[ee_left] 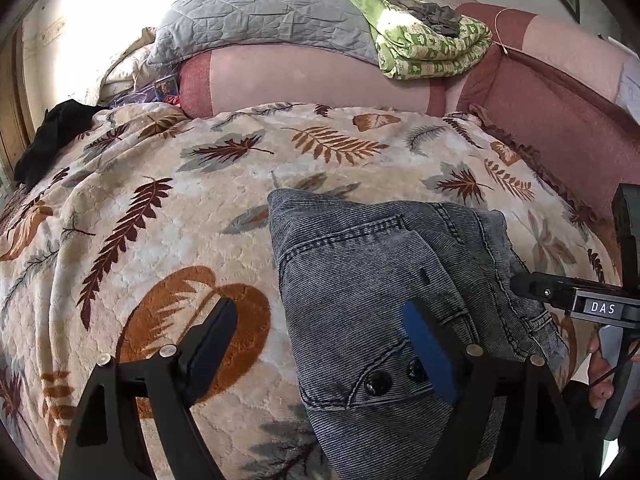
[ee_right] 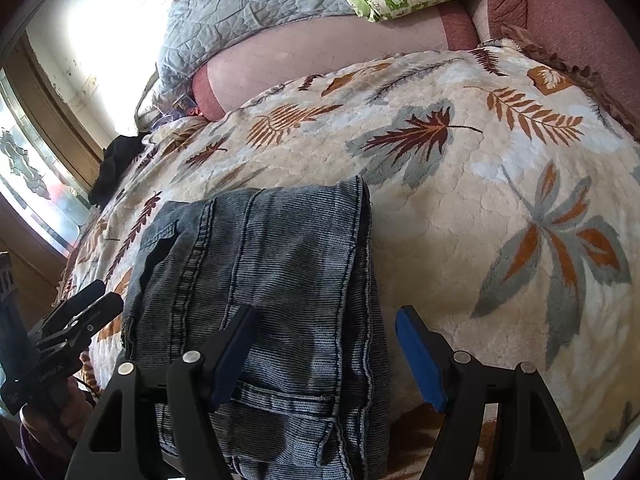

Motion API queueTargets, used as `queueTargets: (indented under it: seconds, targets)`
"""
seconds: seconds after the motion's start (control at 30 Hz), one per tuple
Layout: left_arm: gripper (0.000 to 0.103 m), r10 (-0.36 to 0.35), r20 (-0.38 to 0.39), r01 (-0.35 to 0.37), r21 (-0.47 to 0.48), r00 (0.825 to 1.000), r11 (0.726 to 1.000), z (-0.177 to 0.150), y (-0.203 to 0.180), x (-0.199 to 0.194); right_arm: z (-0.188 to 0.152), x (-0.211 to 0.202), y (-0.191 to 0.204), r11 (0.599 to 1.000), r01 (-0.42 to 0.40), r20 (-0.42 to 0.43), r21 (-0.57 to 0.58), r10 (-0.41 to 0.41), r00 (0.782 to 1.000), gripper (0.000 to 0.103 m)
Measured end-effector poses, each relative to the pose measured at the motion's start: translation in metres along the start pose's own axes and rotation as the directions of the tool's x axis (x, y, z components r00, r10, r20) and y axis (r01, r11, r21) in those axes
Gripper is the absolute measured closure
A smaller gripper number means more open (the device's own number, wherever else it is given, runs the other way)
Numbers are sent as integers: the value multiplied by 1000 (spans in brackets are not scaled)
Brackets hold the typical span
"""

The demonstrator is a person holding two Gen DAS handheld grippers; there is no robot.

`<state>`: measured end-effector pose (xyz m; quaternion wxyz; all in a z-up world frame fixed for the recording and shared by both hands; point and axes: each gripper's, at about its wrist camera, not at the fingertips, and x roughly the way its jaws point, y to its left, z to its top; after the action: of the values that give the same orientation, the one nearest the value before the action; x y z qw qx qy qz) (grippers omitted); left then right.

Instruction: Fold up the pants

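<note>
The pants [ee_left: 384, 280], grey-blue denim already doubled into a compact bundle, lie on the leaf-patterned blanket [ee_left: 160, 208] of the bed, near its front edge, their long axis running from me toward the pillows. My left tool [ee_left: 320, 340] and right tool [ee_right: 326, 344] hang released just above the near end, jaws wide and gripping nothing. I judge they straddle the side edges to square up or make a last fold.

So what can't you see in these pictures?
- Near end of the jeans: cut off by the bottom edge in both wrist views, partly behind the open left claw and open right claw.
- Under the jeans: hidden by the folded layers.
- Black cloth: too dark to tell what it is.
- Window side: washed out by glare.
</note>
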<state>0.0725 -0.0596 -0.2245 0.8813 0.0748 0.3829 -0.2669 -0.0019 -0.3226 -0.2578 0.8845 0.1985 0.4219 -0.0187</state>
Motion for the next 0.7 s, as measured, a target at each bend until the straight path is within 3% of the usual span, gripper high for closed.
queueTargets:
  seconds: [0.13,0.27,0.43,0.6,0.7]
  targets:
    - [17,-78,-26,78,-6,997,997,-1,-4,6,3,8,-6,999,-31,-5,17,31,1000,28]
    - [17,-77,-30,78,6,997,997,-2,-9,11,6,15,-14,997,-64,-9,40,64,998,26]
    - [16,-159,-75,155,-59,984,986,0,-4,26,9,26,-24,987,-146,-9,71,147,989,19]
    - [10,-185,-76,178,-92,980,980,2,-4,37,9,35,-9,971,-237,-45,42,239,970,14]
    - [10,-199,-77,194,-71,977,978,4,-10,39,7,39,10,981,-191,-65,-31,189,980,13]
